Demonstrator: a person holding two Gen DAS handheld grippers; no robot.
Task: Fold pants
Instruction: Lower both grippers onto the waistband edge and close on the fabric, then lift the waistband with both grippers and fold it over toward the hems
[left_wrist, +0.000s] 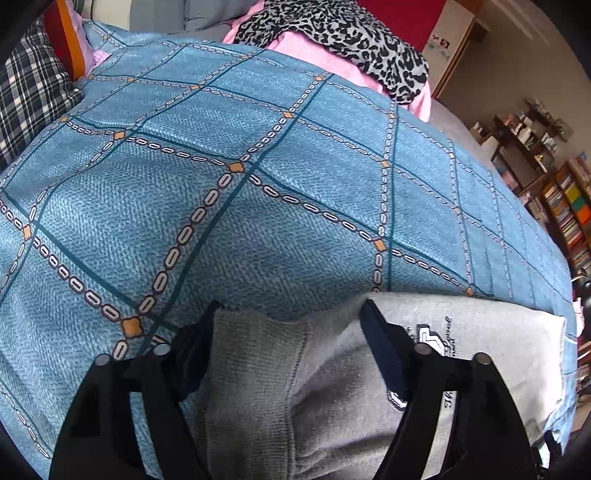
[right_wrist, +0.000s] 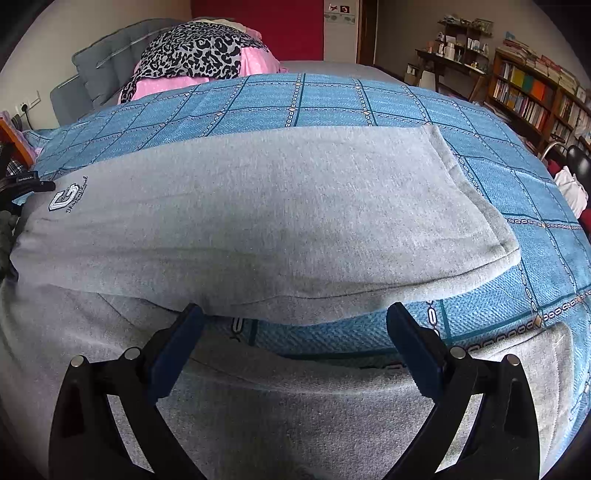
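The grey sweatpants (right_wrist: 280, 206) are lying on the bed's blue chain-patterned bedspread (left_wrist: 258, 184), spread sideways across the near edge, with one leg stretching toward the right and its hemmed cuff (right_wrist: 491, 221) resting flat on the cover; a second leg is showing nearer, below a strip of bare bedspread. The left gripper (left_wrist: 291, 321) is standing with its jaws wide apart, straddling the ribbed waistband (left_wrist: 258, 354) without pinching it, so it is holding nothing as far as can be seen. The right gripper (right_wrist: 295, 325) is likewise spread wide, hovering at the near edge of the far leg with no cloth between its pads. The fabric is looking like thick, soft fleece knit: light, limp, not slippery, likely to sag and drag when lifted from one point, so taking hold at the sturdier waistband and at the stitched cuff or the leg's seam edge seems the better choice, with both ends rising together. The embroidered logo (right_wrist: 62, 201) is sitting near the waist end at the left. The bedspread is soft and slightly rumpled, giving a yielding base that may bunch under a dragged fold. At the far end a leopard-print cloth (right_wrist: 199, 51) is lying over pink bedding (right_wrist: 166, 86). A bookshelf (right_wrist: 532, 96) is standing along the right wall.
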